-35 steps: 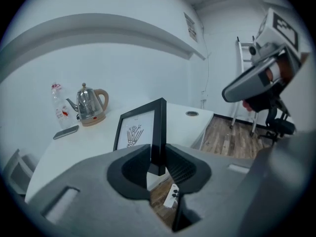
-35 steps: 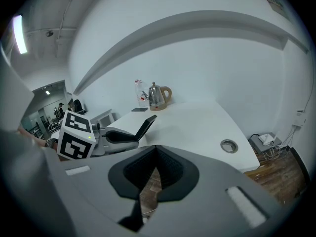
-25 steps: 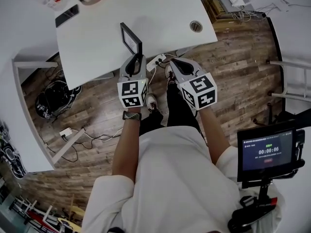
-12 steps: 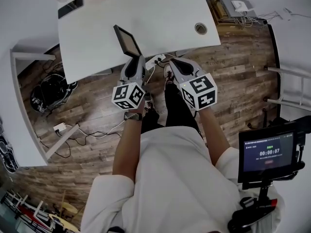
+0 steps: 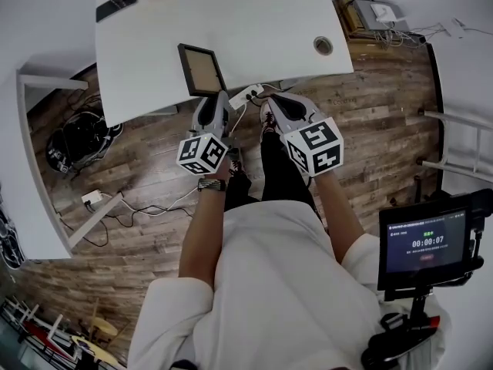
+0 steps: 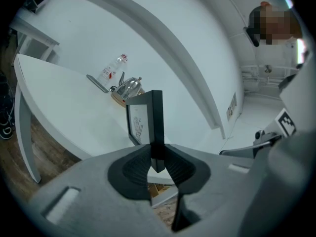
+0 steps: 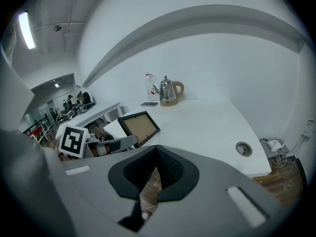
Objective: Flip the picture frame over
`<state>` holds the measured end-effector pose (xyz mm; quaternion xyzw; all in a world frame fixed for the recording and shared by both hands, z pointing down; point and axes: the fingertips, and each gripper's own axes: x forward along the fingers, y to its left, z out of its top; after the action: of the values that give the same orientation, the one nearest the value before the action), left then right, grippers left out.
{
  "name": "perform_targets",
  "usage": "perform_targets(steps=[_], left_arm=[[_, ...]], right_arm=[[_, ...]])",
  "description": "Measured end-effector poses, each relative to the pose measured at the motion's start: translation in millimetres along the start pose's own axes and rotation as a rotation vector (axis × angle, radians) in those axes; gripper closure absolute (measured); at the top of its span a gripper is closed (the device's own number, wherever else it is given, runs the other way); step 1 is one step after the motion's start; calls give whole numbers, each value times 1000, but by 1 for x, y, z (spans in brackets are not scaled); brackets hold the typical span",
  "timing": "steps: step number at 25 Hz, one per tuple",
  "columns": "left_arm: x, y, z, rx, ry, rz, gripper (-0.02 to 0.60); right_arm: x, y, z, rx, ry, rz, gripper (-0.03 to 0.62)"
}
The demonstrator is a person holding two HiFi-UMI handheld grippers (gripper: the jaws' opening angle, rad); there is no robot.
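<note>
Picture frame (image 5: 202, 69), kettle (image 7: 169, 91), phone (image 5: 117, 5) beyond

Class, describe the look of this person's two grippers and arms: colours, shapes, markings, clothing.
Left gripper and right gripper: grey shells, black ribbed pads, each with a cube of black-and-white square markers. White short-sleeved shirt; a band on the left wrist.

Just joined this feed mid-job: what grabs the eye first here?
The black picture frame, clamped at its edge by the left hand-held gripper at the white table's near edge, brown backing facing up. Beside it, the right hand-held gripper hangs empty, jaws together, over the wooden floor. A metal kettle stands at the table's far end.
</note>
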<state>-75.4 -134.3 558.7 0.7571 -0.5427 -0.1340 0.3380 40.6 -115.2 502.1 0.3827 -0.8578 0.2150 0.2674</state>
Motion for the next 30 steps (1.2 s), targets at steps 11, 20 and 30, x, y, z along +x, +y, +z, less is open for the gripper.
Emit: perform_targets(steps=[11, 20, 30], left_arm=[[-9, 18, -30, -29, 47, 53, 494], [-7, 27, -36, -124, 67, 61, 483], [-3, 33, -41, -54, 117, 82, 417]], right_arm=[[1, 4, -8, -20, 22, 11, 592], [4, 12, -5, -30, 21, 30, 592], [4, 8, -6, -25, 20, 24, 592]])
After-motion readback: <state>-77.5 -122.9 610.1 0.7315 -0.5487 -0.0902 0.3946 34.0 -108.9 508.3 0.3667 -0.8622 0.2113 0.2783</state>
